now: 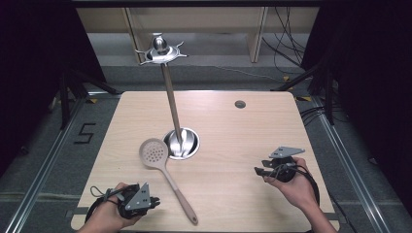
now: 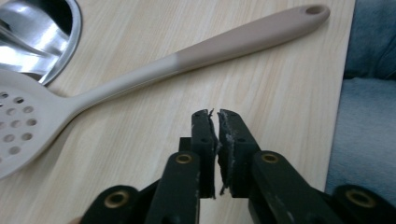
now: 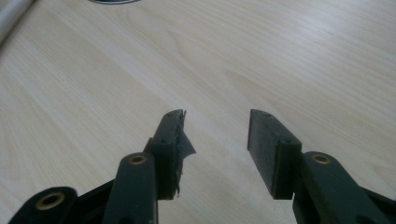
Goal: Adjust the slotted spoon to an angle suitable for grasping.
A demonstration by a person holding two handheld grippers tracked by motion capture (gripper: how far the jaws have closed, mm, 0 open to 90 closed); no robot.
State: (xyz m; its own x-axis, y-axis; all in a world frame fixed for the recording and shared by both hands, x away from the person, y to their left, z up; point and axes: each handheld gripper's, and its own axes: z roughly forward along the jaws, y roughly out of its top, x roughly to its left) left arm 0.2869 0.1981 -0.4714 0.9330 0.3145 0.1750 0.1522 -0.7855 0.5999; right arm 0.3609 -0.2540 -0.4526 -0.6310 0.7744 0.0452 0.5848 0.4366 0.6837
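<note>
here's the wooden table from above, and at its middle a shiny metal stand sits on a round base, its pole rising tall to a crown of hooks at the top. just beside that base, on the left, lies a beige slotted spoon, perforated head touching or nearly touching the base rim, handle running down toward the near edge of the table. the left gripper sits low at the near left corner, held in the person's left hand, grey plate on top, tips pointing toward the spoon's handle but apart from it. from the left gripper view, the left gripper has its jaws pressed almost together, just a thin slit between the worn pads, nothing held; the spoon's handle crosses the table just ahead of the tips, with the holed head at the far left next to the steel base. over on the right, the right gripper hovers above the table, held in the right hand, jaws pointing left toward the middle. the right gripper view shows the right gripper with its jaws spread wide, bare wood grain between them, a bit of torn pad lining hanging off the left one. a small dark round hole sits in the table's far side.
</note>
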